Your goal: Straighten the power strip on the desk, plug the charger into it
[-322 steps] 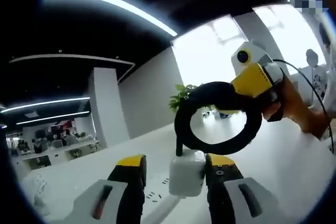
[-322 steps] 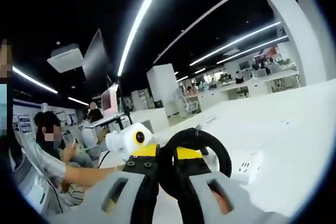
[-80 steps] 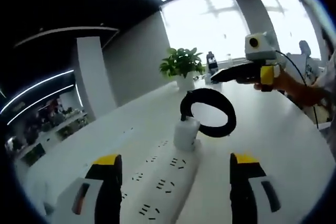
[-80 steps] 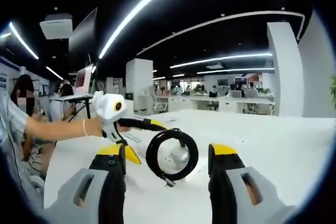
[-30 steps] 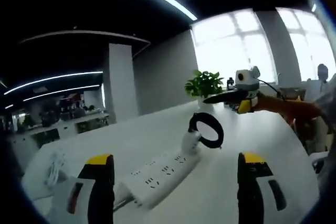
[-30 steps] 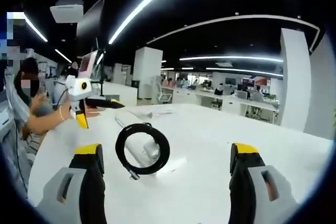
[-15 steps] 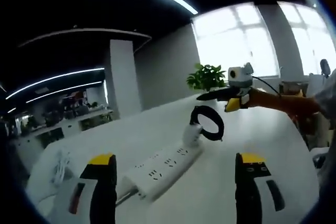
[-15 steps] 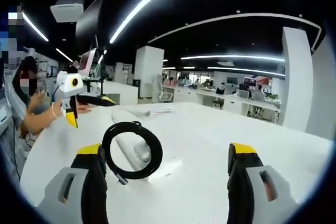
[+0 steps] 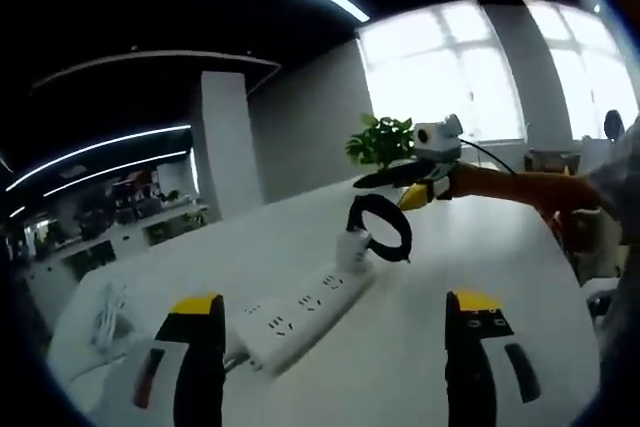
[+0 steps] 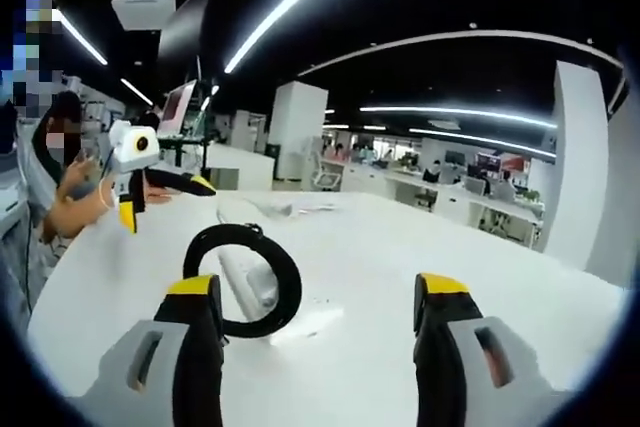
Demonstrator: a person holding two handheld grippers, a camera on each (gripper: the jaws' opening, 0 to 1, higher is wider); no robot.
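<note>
I am working two hand-held grippers over a white table (image 9: pixel 520 247) in an open-plan office.

In the left gripper view, my left gripper (image 9: pixel 325 347) has its yellow-tipped jaws spread wide with nothing between them. The white power strip (image 9: pixel 300 315) lies on the table ahead of those jaws, its long axis running from about 7 o'clock near me to 1 o'clock farther off. At its far end the white charger (image 9: pixel 352 248) stands upright, seated in a socket as far as I can judge. A black coiled cable (image 9: pixel 379 226) rises from the charger as a loop. Beyond it, at about 1 o'clock, my right gripper (image 9: pixel 385 176) hangs above the table, apart from the coil.

In the right gripper view, my right gripper's (image 10: pixel 318 342) jaws are also wide apart and hold nothing. The charger (image 10: pixel 256 290) and its coil (image 10: pixel 243 280) sit at about 11 o'clock, just inside the left jaw. The strip (image 10: pixel 238 269) runs away behind them. My left gripper (image 10: pixel 165 183) shows far off at 10 o'clock.

I judge the plugging done. The strip lies closer to the left jaws, so any last straightening would fall to that hand.
</note>
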